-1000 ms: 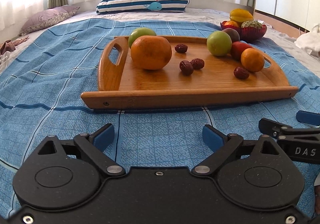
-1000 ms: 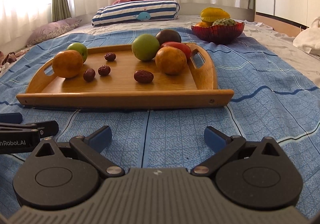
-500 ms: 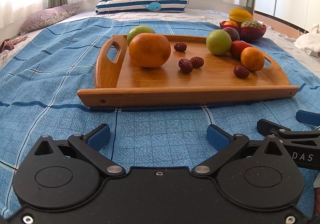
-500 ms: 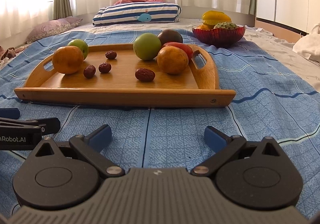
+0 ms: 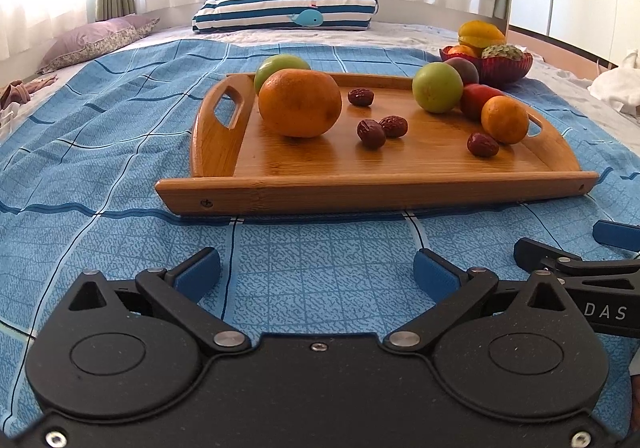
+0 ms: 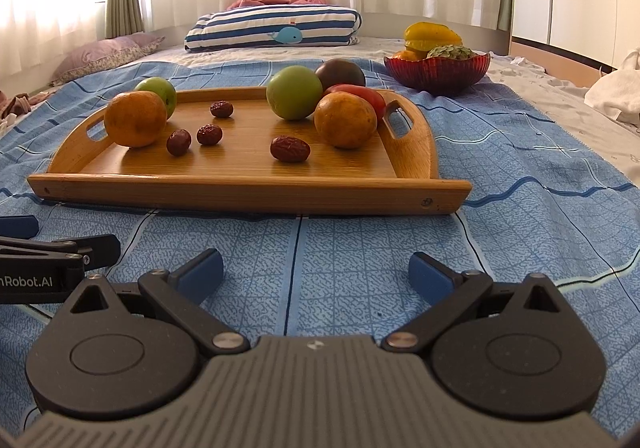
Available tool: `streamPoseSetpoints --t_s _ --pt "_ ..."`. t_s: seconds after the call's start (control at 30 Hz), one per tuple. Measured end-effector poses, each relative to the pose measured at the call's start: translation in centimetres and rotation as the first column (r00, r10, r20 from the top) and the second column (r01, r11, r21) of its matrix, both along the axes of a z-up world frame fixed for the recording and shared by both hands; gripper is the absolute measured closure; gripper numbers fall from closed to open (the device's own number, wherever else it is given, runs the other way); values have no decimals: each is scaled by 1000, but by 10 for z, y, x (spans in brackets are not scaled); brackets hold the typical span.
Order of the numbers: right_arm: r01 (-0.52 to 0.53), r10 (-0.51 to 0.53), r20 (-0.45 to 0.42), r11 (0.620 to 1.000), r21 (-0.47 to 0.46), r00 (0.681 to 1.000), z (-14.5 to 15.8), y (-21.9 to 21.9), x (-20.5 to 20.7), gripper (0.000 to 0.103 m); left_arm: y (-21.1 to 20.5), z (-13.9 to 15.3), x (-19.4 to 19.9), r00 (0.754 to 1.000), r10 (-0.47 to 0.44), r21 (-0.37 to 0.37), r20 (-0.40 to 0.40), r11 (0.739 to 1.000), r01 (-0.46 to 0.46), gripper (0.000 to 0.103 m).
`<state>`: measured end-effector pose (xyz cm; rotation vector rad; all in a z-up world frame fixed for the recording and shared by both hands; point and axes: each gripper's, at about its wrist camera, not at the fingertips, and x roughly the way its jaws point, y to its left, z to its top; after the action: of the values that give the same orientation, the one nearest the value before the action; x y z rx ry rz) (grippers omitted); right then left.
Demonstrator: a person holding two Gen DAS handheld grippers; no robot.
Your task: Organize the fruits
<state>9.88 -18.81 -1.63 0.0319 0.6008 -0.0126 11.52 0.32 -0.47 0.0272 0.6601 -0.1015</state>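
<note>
A wooden tray [image 5: 360,187] [image 6: 248,187] lies on the blue bedspread ahead of both grippers. On it are two oranges [image 5: 300,103] [image 6: 345,119], two green fruits [image 5: 437,87] [image 6: 294,92], a red fruit [image 5: 476,97], a dark round fruit [image 6: 340,73] and several dried dates [image 5: 371,133] [image 6: 290,148]. My left gripper [image 5: 316,272] stands open over bare cloth, short of the tray. My right gripper [image 6: 316,272] is open too, nothing between its blue pads. Each gripper shows at the edge of the other's view.
A red glass bowl [image 5: 504,67] [image 6: 438,77] with a starfruit and other fruit sits beyond the tray's right end. A striped pillow [image 5: 286,13] and a purple pillow [image 5: 96,41] lie at the bed's far end. White cloth [image 6: 616,87] is bunched at the right.
The left gripper's pads have spread slightly wider. Both views shifted a little; the tray and fruit have not moved.
</note>
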Motion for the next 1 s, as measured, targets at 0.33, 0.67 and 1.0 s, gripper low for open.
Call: streamPoseSetpoints --t_s 0.33,0.67,1.0 --pt "1 -1 1 1000 -3 1000 0 0 0 0 0 1 -1 1000 0 3 4 1000 0 0" --pt "0 0 1 1000 -4 1000 0 0 0 0 0 1 -1 1000 0 6 5 1000 0 0" --pt "0 0 2 1000 -4 1000 0 0 0 0 0 1 -1 1000 0 6 6 1000 0 0"
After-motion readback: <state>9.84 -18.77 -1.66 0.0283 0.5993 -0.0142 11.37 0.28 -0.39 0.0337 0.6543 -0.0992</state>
